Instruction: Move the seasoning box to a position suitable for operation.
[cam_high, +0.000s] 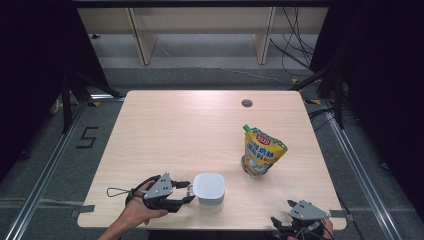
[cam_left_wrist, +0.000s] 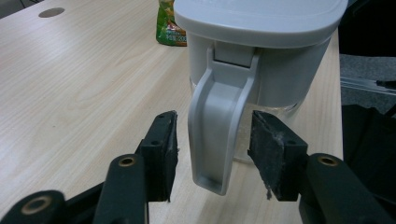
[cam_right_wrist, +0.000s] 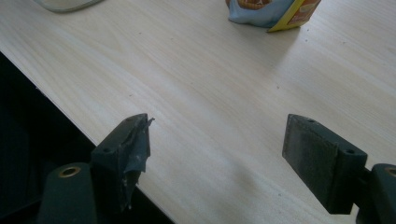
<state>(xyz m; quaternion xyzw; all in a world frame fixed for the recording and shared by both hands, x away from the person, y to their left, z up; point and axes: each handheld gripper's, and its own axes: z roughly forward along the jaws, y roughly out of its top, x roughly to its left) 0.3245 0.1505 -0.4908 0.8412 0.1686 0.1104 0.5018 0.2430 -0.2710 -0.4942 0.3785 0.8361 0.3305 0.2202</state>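
Note:
A grey lidded pitcher (cam_high: 209, 187) stands near the table's front edge, its handle (cam_left_wrist: 219, 126) turned toward my left gripper (cam_high: 190, 192). In the left gripper view the left gripper (cam_left_wrist: 214, 119) is open, with one jaw on each side of the handle. A small gap shows on both sides, so neither pad presses on it. A yellow and green spouted pouch (cam_high: 262, 152) stands upright to the right of the pitcher, apart from it. My right gripper (cam_high: 281, 211) is open at the front right corner, over bare wood (cam_right_wrist: 217, 126) with nothing between its jaws.
The light wooden table (cam_high: 200, 125) has a round cable hole (cam_high: 246, 103) near its far right. The table's front edge runs just under the right gripper's left jaw (cam_right_wrist: 126, 144). Dark frames and cables stand on the floor around the table.

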